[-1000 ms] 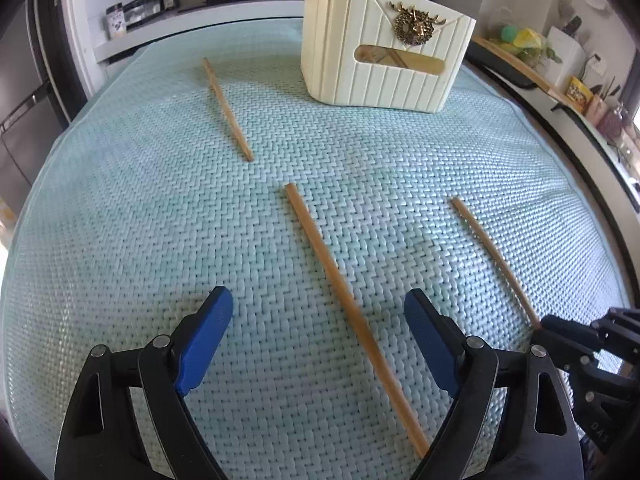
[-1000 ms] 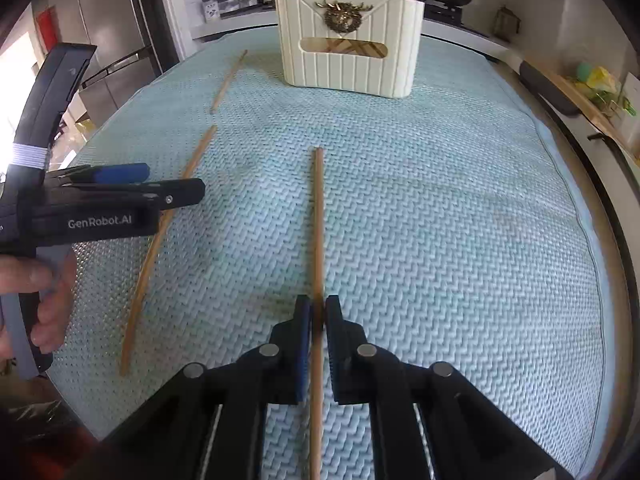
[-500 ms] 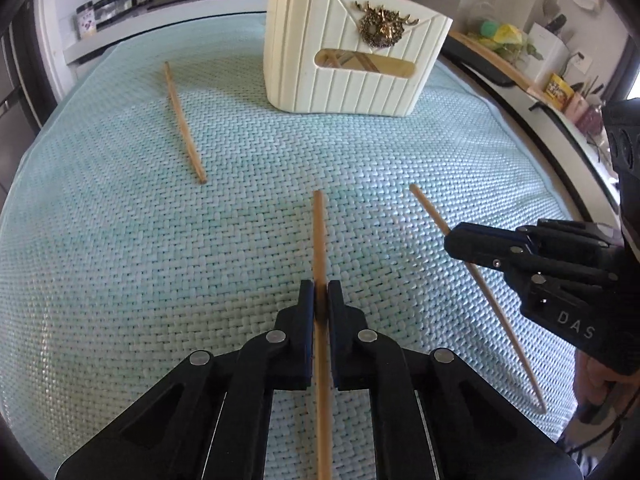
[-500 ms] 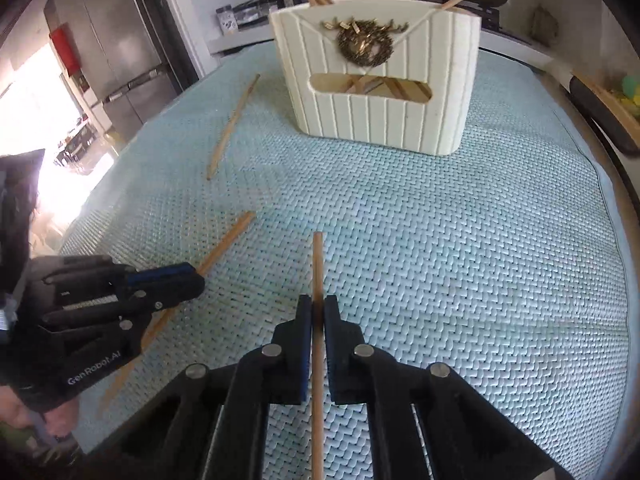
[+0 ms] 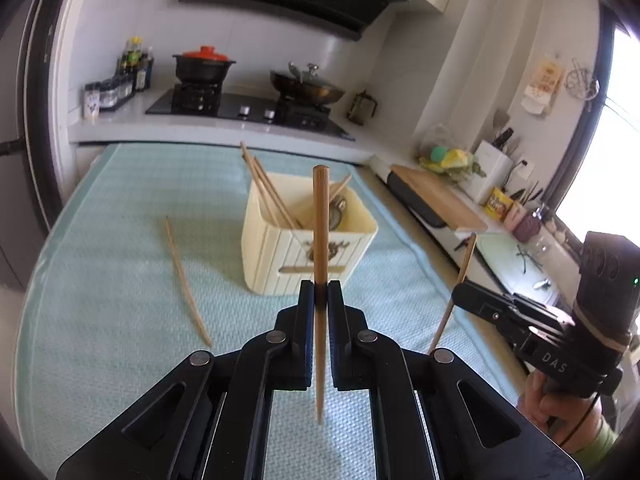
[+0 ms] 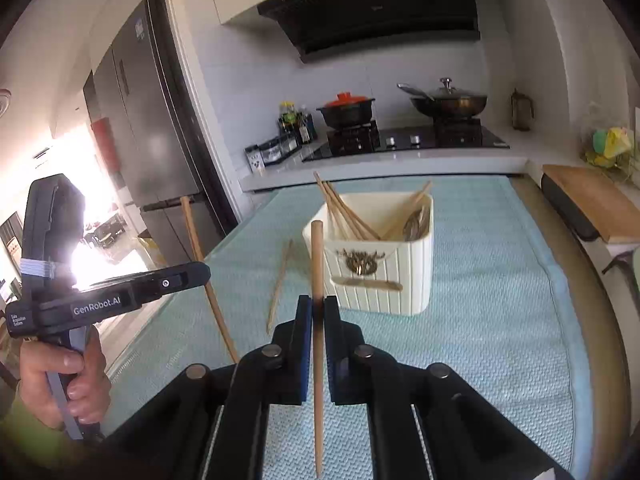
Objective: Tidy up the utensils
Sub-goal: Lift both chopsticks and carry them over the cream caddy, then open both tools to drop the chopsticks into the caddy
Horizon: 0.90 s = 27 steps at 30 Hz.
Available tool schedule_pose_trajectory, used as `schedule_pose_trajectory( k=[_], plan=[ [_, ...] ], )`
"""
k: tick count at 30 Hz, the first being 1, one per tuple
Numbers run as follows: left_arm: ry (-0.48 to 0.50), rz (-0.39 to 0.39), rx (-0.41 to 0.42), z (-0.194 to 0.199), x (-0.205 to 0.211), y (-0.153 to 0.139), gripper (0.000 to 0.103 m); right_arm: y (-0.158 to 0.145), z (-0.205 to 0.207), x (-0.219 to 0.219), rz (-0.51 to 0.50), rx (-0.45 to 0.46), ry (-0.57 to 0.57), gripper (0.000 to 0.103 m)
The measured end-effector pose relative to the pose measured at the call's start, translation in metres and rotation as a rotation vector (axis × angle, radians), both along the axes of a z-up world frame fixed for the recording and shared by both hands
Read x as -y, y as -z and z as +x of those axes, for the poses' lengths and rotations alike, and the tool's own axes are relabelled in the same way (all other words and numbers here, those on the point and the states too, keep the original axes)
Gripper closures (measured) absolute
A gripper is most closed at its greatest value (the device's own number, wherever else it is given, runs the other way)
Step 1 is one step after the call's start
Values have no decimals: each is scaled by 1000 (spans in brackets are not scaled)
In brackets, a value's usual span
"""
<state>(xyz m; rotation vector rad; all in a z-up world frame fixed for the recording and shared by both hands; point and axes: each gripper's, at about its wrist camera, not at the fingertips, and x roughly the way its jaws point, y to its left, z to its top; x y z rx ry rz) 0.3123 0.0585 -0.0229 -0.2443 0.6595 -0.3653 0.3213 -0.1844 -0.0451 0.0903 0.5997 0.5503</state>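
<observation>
**Two chopsticks held above the desk**

Our left gripper [image 5: 320,294] has its jaws clamped on a chopstick [image 5: 321,216], held clear above the teal mat [image 5: 120,272]. Our right gripper [image 6: 317,308] grips a second chopstick [image 6: 317,264] the same way. One loose chopstick [image 5: 186,280] lies on the mat just left of the cream utensil holder [image 5: 280,256], which already contains several chopsticks.

My left wrist camera looks forward and down along my left gripper [image 5: 319,294], raised above the worktop [image 5: 120,280], facing the stove [image 5: 248,108]. My right wrist camera does likewise from alongside. Both views share the cream holder [image 5: 304,248], the worktop and the stove wall, and each catches the other gripper at its edge.
</observation>
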Motion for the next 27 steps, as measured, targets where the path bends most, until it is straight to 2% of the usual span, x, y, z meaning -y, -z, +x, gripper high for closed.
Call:
schedule_pose_trajectory(
  k=[8,12,16,20,23,27],
  plan=[
    [-5,1,142,43,2,-61,99,-57,30,-12,-9,175,31,97],
    [-9,-5,195,76,6,-89,99,-90,67,-17,-9,245,53,97],
    [-34,4,221,114,8,-101,99,-116,102,-26,-23,325,66,97],
    [-50,7,177,146,8,-83,99,-115,139,-36,-36,341,66,97],
    [-51,18,109,166,8,-54,99,-92,167,-42,-52,276,53,97],
    [-34,40,12,182,14,-13,98,-44,194,-44,-70,148,30,97]
  ],
)
